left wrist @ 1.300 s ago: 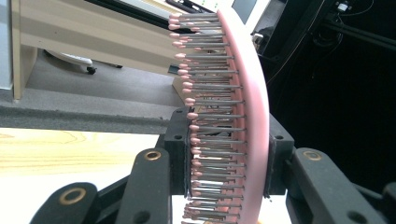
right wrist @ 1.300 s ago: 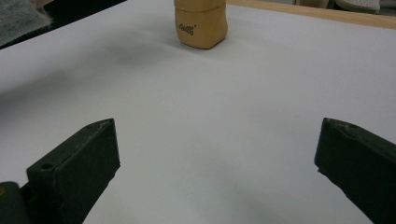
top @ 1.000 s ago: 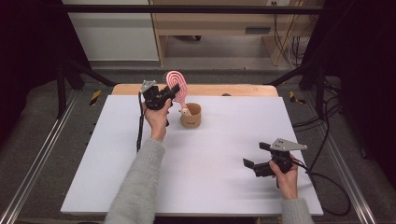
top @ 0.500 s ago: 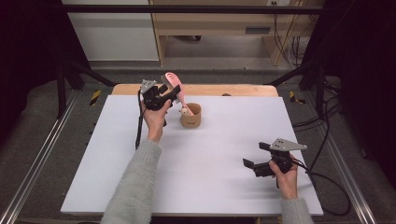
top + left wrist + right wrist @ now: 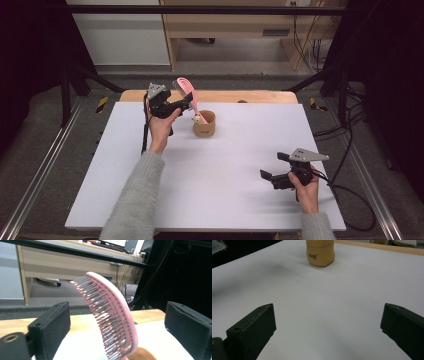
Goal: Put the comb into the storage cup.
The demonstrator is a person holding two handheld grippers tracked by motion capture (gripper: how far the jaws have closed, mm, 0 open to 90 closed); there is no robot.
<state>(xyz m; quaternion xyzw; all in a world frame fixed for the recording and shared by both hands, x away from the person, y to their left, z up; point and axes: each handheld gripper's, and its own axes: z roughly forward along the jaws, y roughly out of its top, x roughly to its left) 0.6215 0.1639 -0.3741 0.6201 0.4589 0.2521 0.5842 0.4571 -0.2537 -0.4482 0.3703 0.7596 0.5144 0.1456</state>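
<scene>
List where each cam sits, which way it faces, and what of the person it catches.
High view: above the near table edge, facing forward and down; both forearms, left gripper, right gripper.
Left gripper view: on that gripper, facing the brush between its open, just-opened jaws.
Right gripper view: low over the table, facing the cup across it; open jaws.
Shared: the cup shows in high and right views.

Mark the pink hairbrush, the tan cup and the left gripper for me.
pink hairbrush [image 5: 117,315]: left gripper view, bristle face of the head.
tan cup [image 5: 205,129]: high view, outer wall.
left gripper [image 5: 186,102]: high view, midway between the open fingertips.
</scene>
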